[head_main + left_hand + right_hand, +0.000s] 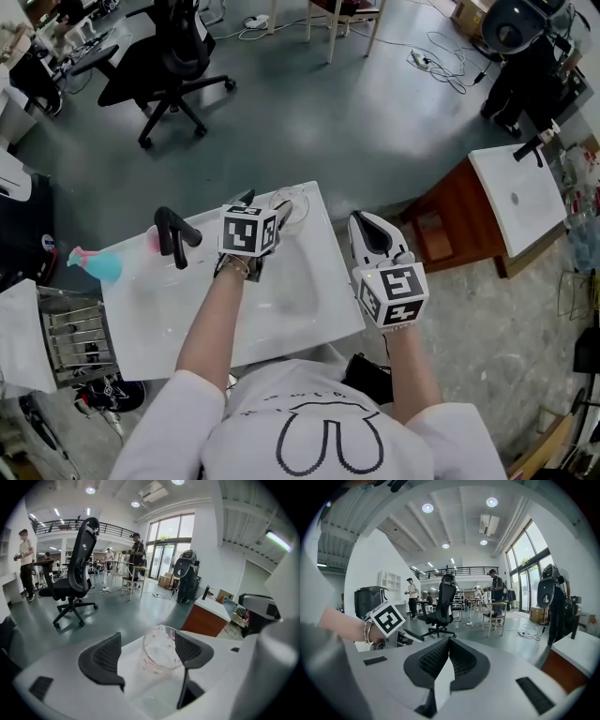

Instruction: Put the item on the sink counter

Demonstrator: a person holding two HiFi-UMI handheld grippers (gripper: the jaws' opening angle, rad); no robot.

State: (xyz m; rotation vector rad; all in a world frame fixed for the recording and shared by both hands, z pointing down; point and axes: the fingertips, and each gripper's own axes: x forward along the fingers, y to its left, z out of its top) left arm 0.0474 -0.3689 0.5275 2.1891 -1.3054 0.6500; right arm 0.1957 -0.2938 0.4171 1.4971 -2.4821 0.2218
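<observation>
A single clear cup (161,649) is standing upright on the white sink counter (187,328), at its far edge near the far right corner. Faint pink marks are showing on the cup's wall, too small to read.

The left gripper (149,656) is hanging over the counter with its jaws spread wide. The cup is sitting between them, closer to the right pad, and whether that pad is touching the glass cannot be told.

The right gripper (449,656) is hovering just off the counter's right edge, its two jaws pressed together with nothing between them.

Each of the two grippers is carrying one cube with black-and-white square markers.

One black faucet (173,234) is rising near the counter's left side. One teal spray bottle (98,265) with a pink trigger is lying past the left edge.

The person's white shirt is showing a dotted outline print, no letters.
</observation>
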